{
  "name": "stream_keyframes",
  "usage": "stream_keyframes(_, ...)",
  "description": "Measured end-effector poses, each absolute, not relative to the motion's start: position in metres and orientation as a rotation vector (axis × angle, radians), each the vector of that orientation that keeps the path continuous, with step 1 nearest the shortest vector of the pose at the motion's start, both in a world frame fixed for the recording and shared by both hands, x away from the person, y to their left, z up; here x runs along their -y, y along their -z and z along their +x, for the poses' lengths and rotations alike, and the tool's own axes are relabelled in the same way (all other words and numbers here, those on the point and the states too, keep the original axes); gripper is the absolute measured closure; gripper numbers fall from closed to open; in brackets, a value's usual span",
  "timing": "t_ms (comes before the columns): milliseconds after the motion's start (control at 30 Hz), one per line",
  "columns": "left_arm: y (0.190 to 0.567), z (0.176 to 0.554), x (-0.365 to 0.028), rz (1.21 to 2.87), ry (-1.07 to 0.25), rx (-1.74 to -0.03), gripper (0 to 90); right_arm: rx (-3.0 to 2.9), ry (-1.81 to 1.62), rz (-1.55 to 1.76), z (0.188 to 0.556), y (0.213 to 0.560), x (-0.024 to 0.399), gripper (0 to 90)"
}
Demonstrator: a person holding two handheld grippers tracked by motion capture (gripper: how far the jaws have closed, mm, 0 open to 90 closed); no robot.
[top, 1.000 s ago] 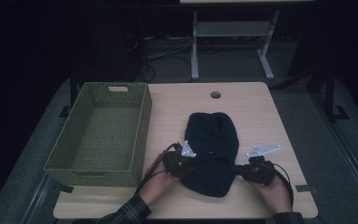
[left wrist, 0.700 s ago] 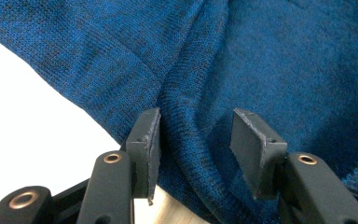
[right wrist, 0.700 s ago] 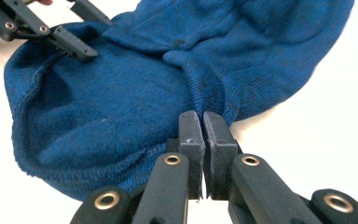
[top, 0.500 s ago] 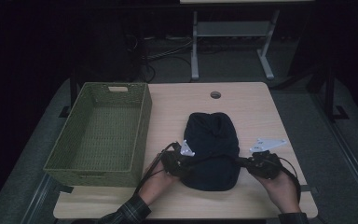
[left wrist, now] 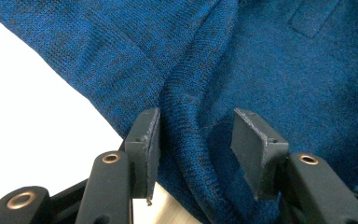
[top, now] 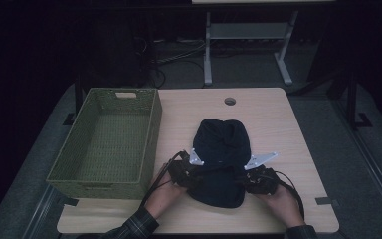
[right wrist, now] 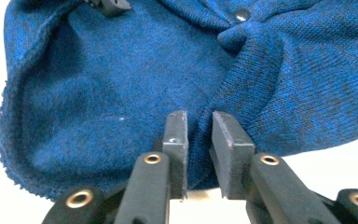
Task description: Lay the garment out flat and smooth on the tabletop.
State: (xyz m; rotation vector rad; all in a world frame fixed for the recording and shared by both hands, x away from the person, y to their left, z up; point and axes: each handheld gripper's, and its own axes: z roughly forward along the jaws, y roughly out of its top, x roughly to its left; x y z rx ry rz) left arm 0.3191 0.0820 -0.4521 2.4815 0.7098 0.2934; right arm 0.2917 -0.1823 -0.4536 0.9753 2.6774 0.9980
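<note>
Your right gripper (right wrist: 199, 154) has just been easing its jaws apart, though a ridge of the blue knit beanie (top: 221, 159) sits pinched between its narrow fingers (right wrist: 176, 140). Your left gripper (left wrist: 196, 149) stands half open, straddling a raised fold without squeezing it. This hat looks soft, light and floppy, so take it by the thick ribbed hem, not the loose crown. It lies on the pale wooden table (top: 278, 124), just right of the green woven basket (top: 107, 144); the room beyond is dark.
</note>
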Motion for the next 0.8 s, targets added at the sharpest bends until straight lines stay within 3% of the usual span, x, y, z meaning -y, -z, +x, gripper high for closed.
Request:
stream_keyframes(433, 0.452, 0.321, -0.091, 2.475, -0.323, -0.760, 52.4, -2.655, -0.830, 0.905, 0.288, 0.451, 0.179, 71.0)
stream_keyframes(567, 0.450, 0.320, -0.091, 2.472, -0.316, -0.756, 50.3, -2.604, -0.934, 0.948, 0.285, 0.445, 0.192, 66.8)
stream_keyframes(800, 0.425, 0.317, -0.092, 2.377, -0.341, -0.706, 50.5, -2.485, -1.136, 0.999, 0.282, 0.425, 0.217, 70.5)
